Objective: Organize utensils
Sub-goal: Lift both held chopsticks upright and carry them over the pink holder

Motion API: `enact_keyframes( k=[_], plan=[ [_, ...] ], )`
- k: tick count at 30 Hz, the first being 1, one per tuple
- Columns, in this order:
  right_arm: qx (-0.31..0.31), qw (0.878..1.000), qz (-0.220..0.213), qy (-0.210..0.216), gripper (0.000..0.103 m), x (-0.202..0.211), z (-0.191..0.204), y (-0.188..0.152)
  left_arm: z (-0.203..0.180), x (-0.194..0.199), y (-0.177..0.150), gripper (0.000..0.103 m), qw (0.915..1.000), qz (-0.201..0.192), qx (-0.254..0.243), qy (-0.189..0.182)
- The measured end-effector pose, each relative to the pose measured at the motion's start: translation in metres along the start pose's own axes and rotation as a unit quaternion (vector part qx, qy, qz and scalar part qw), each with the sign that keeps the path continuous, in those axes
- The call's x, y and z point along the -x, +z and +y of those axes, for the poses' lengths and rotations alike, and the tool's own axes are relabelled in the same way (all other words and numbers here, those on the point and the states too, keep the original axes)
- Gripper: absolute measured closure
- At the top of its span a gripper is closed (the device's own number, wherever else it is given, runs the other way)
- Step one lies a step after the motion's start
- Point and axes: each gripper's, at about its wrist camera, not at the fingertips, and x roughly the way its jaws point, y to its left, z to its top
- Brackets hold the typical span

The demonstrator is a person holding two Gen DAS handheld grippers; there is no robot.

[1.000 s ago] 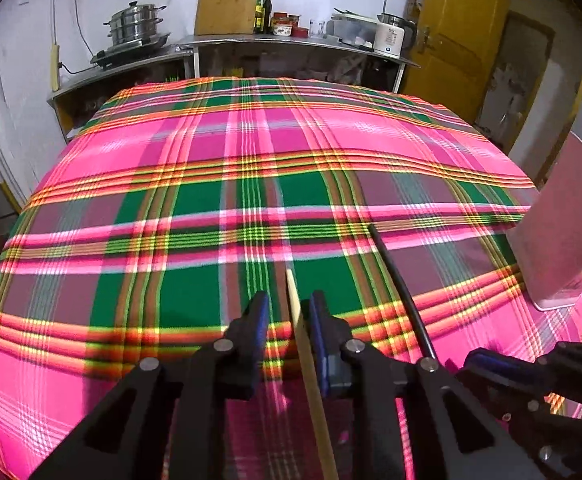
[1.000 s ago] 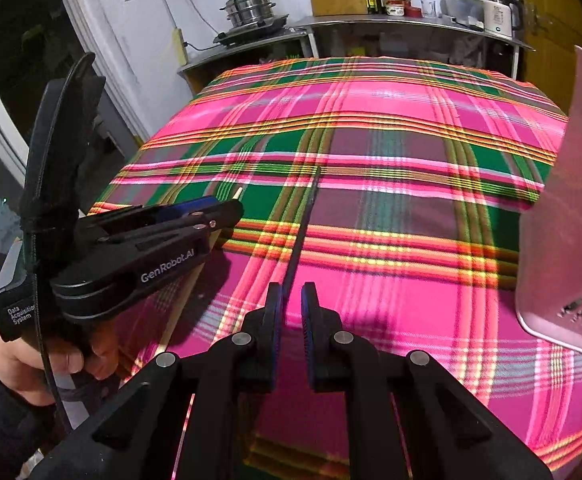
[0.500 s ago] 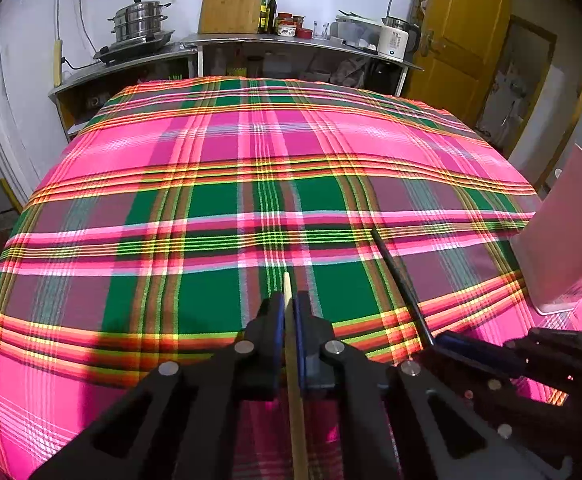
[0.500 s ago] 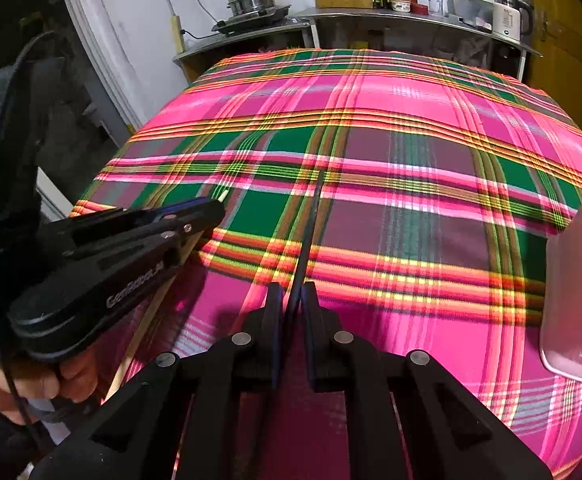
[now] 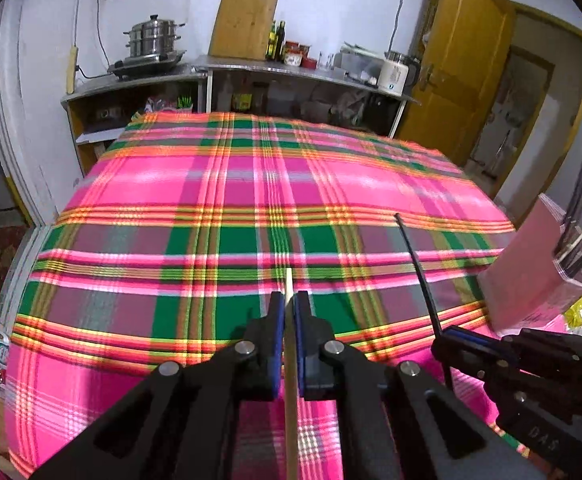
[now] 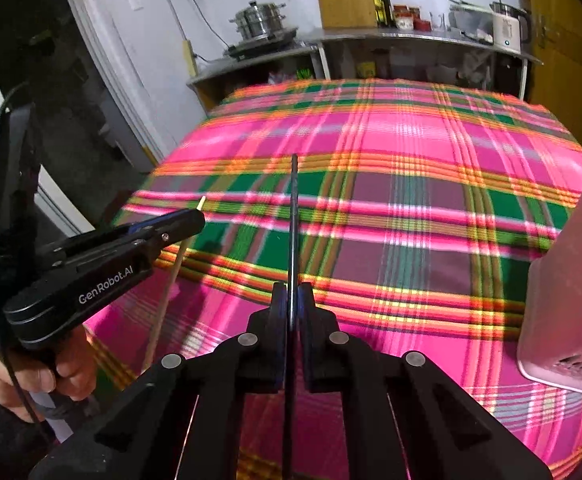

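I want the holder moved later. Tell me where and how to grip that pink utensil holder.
Grip the pink utensil holder low on its flat walls, coming from the left side across the tablecloth. It stands upright with chopsticks jutting from its open top, so a top approach looks blocked, and a low hold should limit tipping.

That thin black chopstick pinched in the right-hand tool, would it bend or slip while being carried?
Probably stiff: the black chopstick juts straight out from the right hand-held gripper without sagging. It looks thin and likely light. It seems smooth and is pinched at one narrow spot, so it may pivot or slide if bumped against the pink holder.
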Motion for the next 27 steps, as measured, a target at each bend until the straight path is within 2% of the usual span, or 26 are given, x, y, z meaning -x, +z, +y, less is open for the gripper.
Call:
enact_keyframes(
  k=[12,27],
  plan=[
    [-0.003,0.999,-0.052,0.01,0.097,0.054,0.004,0.004,-0.016,0.063,0.012,0.097,0.9988,-0.043,-0.003,-0.021],
    [-0.01,0.995,-0.104,0.001,0.097,0.119,-0.007,-0.009,-0.056,0.111,0.012,0.097,0.9963,-0.062,-0.033,-0.05]
  ],
)
